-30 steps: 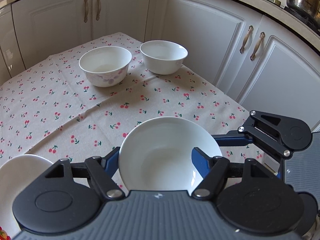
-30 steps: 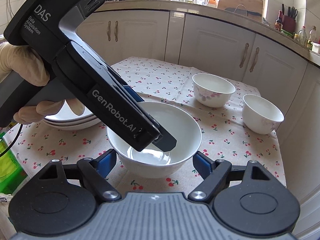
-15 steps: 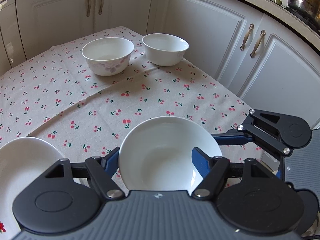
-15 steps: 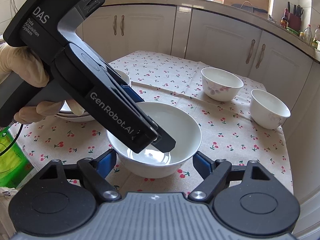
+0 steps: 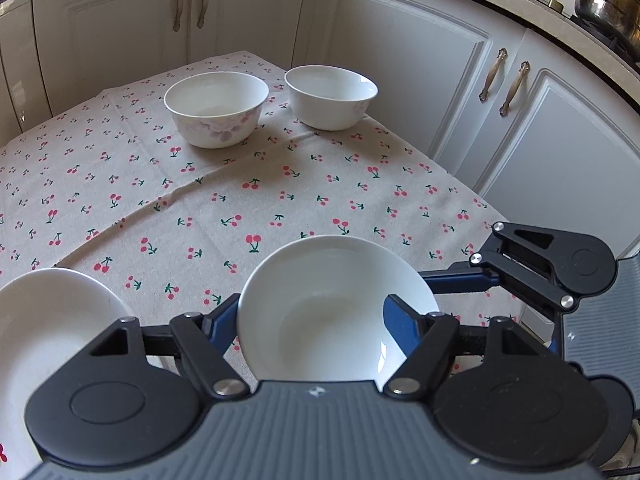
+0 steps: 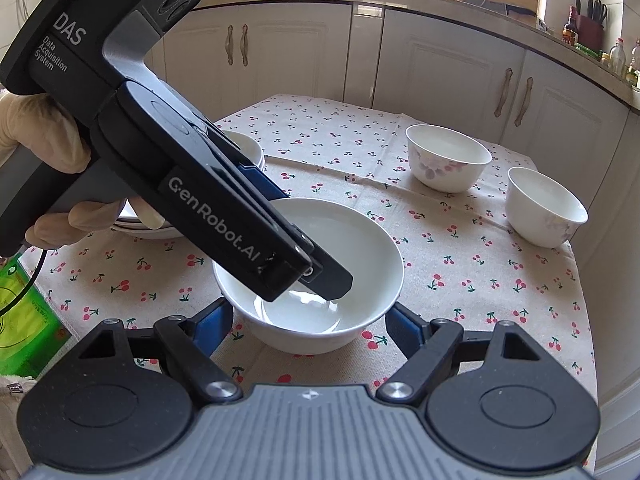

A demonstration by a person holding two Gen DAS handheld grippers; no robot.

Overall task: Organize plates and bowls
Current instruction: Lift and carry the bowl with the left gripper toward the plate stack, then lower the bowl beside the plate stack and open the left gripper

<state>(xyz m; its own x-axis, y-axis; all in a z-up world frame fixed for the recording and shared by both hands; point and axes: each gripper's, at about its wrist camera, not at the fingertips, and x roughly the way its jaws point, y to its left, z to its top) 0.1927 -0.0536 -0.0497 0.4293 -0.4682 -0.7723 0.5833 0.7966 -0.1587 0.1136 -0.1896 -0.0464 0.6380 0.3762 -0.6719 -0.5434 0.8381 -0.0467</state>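
A wide white bowl is held above the cherry-print tablecloth. My left gripper has its blue fingers on either side of the bowl and its tip reaches inside it; whether it grips the rim I cannot tell. My right gripper is open, its fingers spread on both sides of the bowl's base without touching. Two small floral bowls stand at the table's far end. A stack of white plates sits at the left, partly hidden by the left gripper.
White kitchen cabinets run close behind and to the right of the table. A steel pot stands on the counter. A green package lies off the table's left edge. The table's right edge is close to the cabinets.
The bowl has risen off the cloth and come nearer to the plate stack, both grippers moving with it. The two small bowls have not moved.
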